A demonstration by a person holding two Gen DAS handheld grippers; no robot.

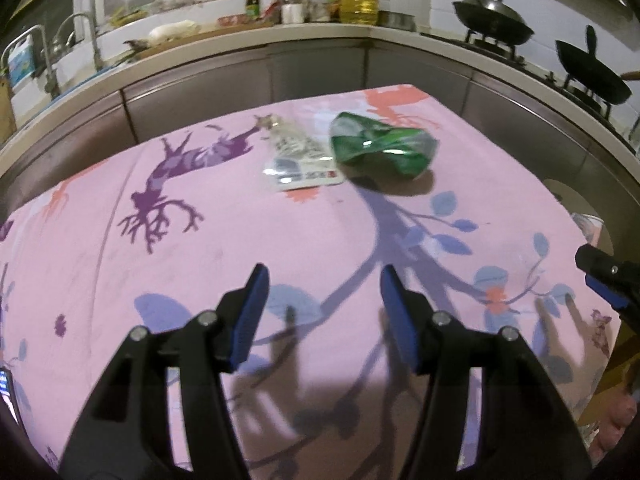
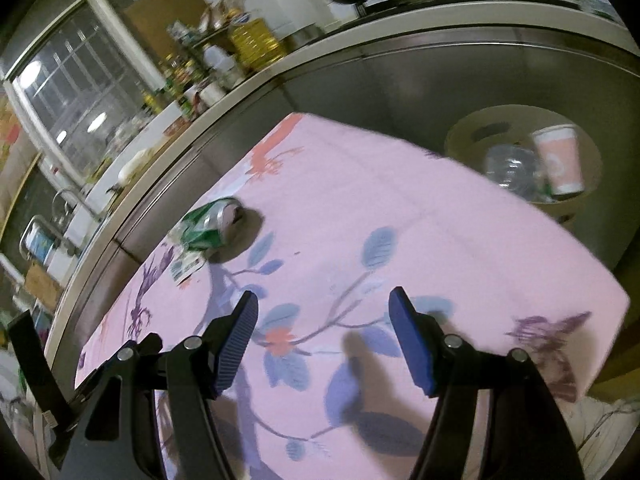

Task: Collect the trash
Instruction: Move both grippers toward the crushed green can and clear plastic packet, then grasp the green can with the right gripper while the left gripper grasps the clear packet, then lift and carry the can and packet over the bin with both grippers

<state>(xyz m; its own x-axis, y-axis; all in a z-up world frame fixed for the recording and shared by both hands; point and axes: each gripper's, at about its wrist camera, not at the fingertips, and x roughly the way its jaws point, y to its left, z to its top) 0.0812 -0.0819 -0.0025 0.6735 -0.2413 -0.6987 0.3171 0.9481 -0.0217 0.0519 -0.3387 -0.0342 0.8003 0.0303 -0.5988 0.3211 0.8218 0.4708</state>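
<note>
The bin (image 2: pixel 520 128) beside the table (image 2: pixel 440 220) is blurred; its cup (image 2: pixel 560 160) and bottle (image 2: pixel 512 172) show no print.

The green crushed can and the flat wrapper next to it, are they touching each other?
Cannot tell. In the left wrist view the green can and the wrapper nearly meet, but no gap or contact shows plainly; the right wrist view is blurred there.

Crushed green can (image 1: pixel 382 148) beside flattened wrapper (image 1: pixel 298 156)
</note>
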